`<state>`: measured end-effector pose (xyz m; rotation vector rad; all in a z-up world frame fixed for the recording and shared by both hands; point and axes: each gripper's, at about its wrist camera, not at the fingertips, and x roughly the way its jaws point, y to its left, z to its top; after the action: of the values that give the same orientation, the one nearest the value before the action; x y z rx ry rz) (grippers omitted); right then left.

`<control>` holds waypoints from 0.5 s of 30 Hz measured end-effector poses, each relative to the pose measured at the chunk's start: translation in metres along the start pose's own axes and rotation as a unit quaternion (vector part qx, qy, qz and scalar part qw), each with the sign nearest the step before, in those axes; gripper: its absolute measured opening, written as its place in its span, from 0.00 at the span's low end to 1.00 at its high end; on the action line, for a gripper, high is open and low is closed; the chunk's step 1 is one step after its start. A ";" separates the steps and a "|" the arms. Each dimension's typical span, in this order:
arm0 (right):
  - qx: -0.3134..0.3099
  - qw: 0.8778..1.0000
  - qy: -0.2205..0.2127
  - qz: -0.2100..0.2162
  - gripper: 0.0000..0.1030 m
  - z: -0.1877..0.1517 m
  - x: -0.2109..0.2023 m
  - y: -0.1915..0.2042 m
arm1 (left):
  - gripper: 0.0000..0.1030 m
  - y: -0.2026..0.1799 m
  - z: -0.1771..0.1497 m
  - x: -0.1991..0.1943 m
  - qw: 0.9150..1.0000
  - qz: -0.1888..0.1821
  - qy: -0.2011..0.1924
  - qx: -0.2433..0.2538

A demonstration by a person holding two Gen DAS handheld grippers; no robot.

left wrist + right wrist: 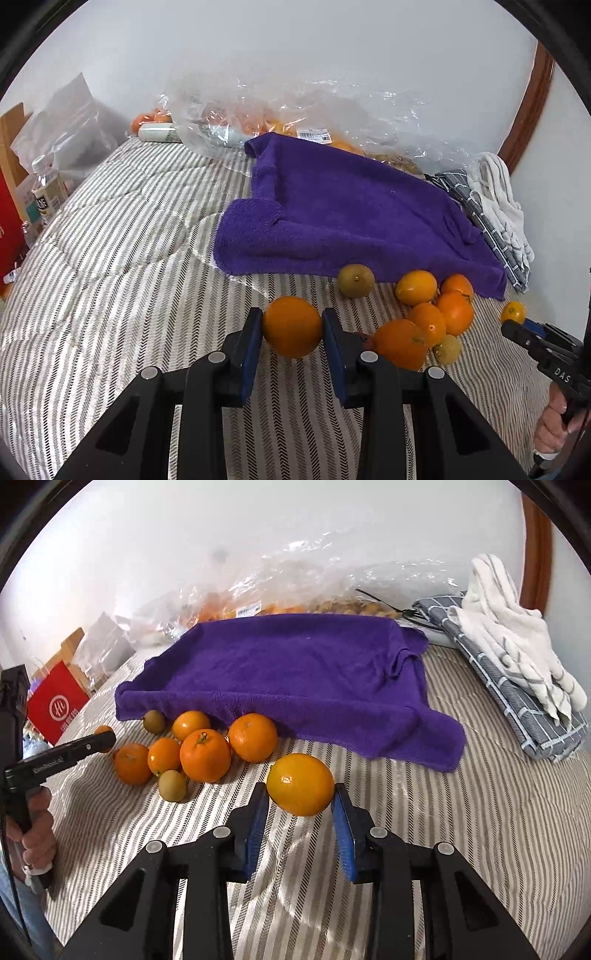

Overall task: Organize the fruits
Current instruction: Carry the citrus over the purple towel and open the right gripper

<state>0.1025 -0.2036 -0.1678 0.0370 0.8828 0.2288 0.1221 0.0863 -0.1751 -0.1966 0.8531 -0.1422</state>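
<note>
My left gripper (pixel 293 322) is shut on a round orange (pixel 293 332), held just above the striped bedcover (pixel 129 258). In the right wrist view, my right gripper (pixel 301 794) is shut on a yellow-orange citrus (pixel 300 781), its blue pads pressing both sides. A pile of several oranges (pixel 205 755) and small greenish fruits lies loose in front of a purple towel (pixel 280 672). The same pile (pixel 439 317) sits to the right of my left gripper. The left gripper's finger (pixel 88 747) reaches in from the left edge; the right gripper's finger (pixel 524 338) enters at the far right.
A clear plastic bag (pixel 258 118) with more oranges lies behind the towel, against the wall. Folded grey and white cloths (pixel 517 664) sit at the right. A bottle (pixel 46 192) and a red box (pixel 55 705) stand beside the bed's left edge.
</note>
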 end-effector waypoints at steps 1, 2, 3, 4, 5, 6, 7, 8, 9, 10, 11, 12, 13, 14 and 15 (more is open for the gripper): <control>-0.002 1.000 0.001 0.001 0.34 -0.001 -0.001 0.001 | 0.30 0.001 0.000 -0.003 1.000 -0.003 -0.004 -0.003; -0.003 1.000 0.000 0.001 0.34 -0.002 -0.003 0.002 | 0.30 0.002 -0.001 -0.005 1.000 -0.006 -0.006 -0.007; -0.006 1.000 -0.002 0.002 0.34 -0.003 -0.004 0.004 | 0.30 0.004 -0.001 -0.007 1.000 -0.011 -0.007 -0.013; -0.008 1.000 -0.004 0.003 0.34 -0.004 -0.006 0.005 | 0.30 0.005 -0.003 -0.007 1.000 -0.009 -0.005 -0.017; -0.009 1.000 -0.004 0.004 0.34 -0.005 -0.007 0.007 | 0.30 0.006 -0.004 -0.008 1.000 -0.005 -0.001 -0.019; -0.009 1.000 -0.006 0.004 0.34 -0.005 -0.008 0.008 | 0.30 0.007 -0.005 -0.008 1.000 -0.004 0.001 -0.021; -0.008 1.000 -0.009 0.005 0.34 -0.005 -0.009 0.009 | 0.30 0.008 -0.006 -0.011 1.000 -0.007 0.002 -0.025; -0.007 1.000 -0.012 0.006 0.34 -0.003 -0.011 0.010 | 0.30 0.008 -0.006 -0.014 1.000 -0.009 0.003 -0.027; -0.006 1.000 -0.015 0.007 0.34 -0.002 -0.013 0.009 | 0.30 0.007 -0.005 -0.016 1.000 -0.011 0.004 -0.027; -0.005 1.000 -0.017 0.007 0.34 0.001 -0.014 0.009 | 0.30 0.006 -0.003 -0.021 1.000 -0.014 0.001 -0.026; -0.004 1.000 -0.022 0.006 0.34 0.006 -0.017 0.010 | 0.30 0.004 0.001 -0.028 1.000 -0.017 -0.003 -0.025; -0.004 1.000 -0.026 0.005 0.34 0.012 -0.020 0.010 | 0.30 0.002 0.005 -0.033 1.000 -0.016 -0.005 -0.022; -0.005 1.000 -0.031 0.003 0.34 0.017 -0.024 0.010 | 0.30 0.000 0.012 -0.041 1.000 -0.012 -0.004 -0.019; -0.007 0.999 -0.036 0.002 0.34 0.025 -0.028 0.010 | 0.30 -0.001 0.017 -0.045 1.000 -0.014 -0.005 -0.018; -0.009 0.999 -0.039 0.002 0.34 0.030 -0.031 0.009 | 0.30 -0.002 0.022 -0.050 1.000 -0.017 -0.005 -0.018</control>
<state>0.1047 -0.1996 -0.1236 0.0311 0.8030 0.2374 0.1059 0.0972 -0.1242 -0.2449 0.8427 -0.1585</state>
